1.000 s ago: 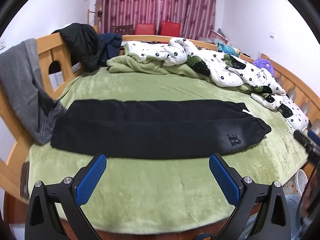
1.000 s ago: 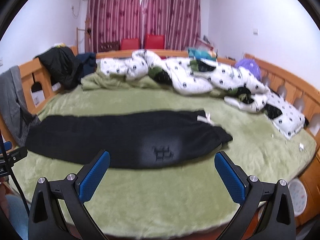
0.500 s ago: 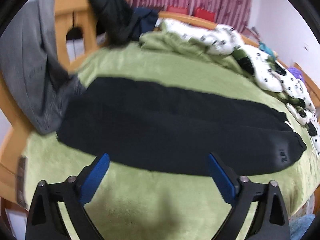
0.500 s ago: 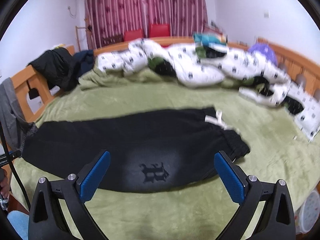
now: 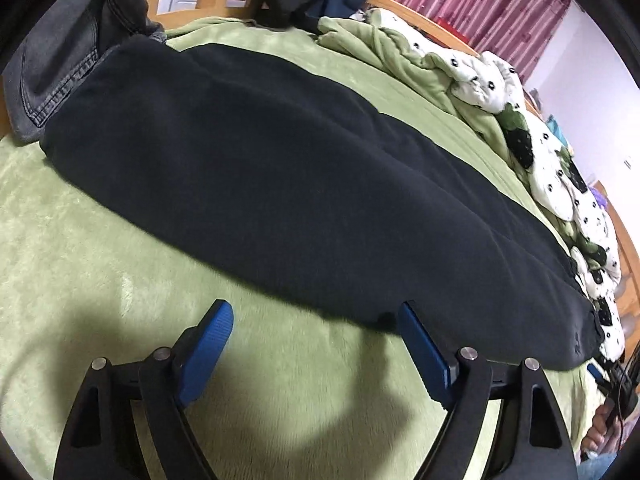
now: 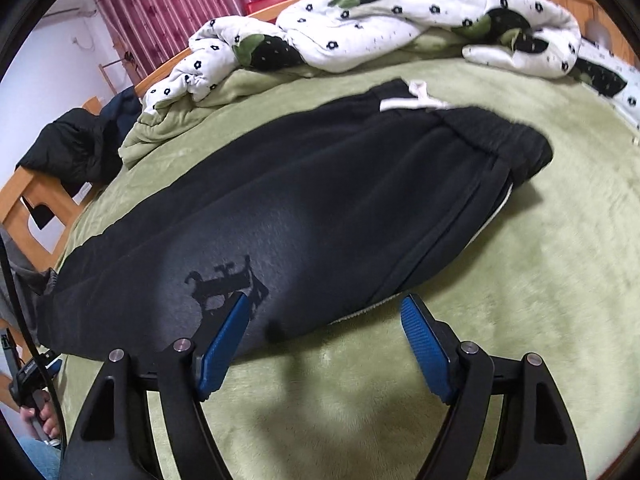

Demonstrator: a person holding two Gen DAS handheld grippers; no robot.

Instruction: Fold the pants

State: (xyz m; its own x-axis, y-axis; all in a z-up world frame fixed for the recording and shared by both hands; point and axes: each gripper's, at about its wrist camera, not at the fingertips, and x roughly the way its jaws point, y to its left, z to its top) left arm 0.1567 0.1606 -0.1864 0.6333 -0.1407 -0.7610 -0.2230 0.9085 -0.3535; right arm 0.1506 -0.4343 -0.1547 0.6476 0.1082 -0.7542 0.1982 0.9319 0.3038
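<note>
Both tools have dropped close to the black pants [image 5: 304, 184], which lie lengthwise on the green bed [image 5: 80, 280]. Left tool [image 5: 314, 326] and right tool [image 6: 326, 312] gape wide, holding nothing, at the pants' near edge.

Both grippers came down and forward toward the pants [image 5: 304, 184], which had looked far off a second ago and then filled each view. The left gripper [image 5: 316, 328] reached the pants' near edge toward the leg end. The right gripper [image 6: 326, 322] reached the near edge by the waistband, its left finger [image 6: 224, 336] over the fabric. Both jaws had narrowed somewhat but stayed apart.
</note>
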